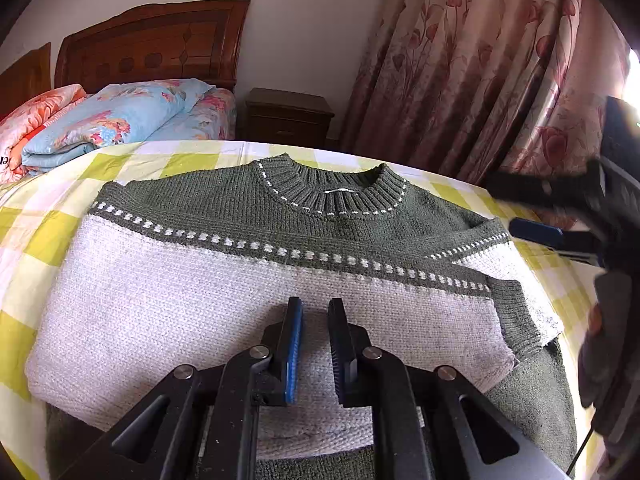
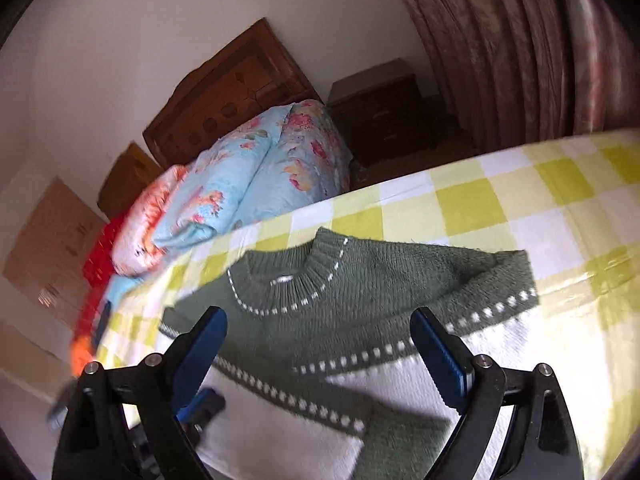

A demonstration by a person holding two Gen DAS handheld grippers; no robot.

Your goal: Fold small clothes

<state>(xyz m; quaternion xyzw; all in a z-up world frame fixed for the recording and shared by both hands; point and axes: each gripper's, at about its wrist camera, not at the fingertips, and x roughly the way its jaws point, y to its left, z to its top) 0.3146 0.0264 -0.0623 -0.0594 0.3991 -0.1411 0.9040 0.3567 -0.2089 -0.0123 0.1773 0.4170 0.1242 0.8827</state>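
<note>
A small knit sweater point(image 1: 256, 280), green at the top with a white body and a dotted band, lies flat on the yellow-and-white checked cloth point(image 1: 48, 232), collar away from me. Its sleeves are folded in over the body. My left gripper point(image 1: 316, 304) hovers over the white lower body, jaws a narrow gap apart and empty. My right gripper point(image 2: 320, 320) is open wide and empty above the sweater point(image 2: 360, 292), just below the collar. It also shows at the right edge of the left wrist view point(image 1: 532, 210), beside the right shoulder.
The table's far edge point(image 2: 440, 172) runs just behind the collar. Beyond it are a bed with folded floral quilts point(image 1: 108, 120), a wooden headboard point(image 1: 152, 44), a nightstand point(image 1: 288, 116) and pink curtains point(image 1: 480, 80).
</note>
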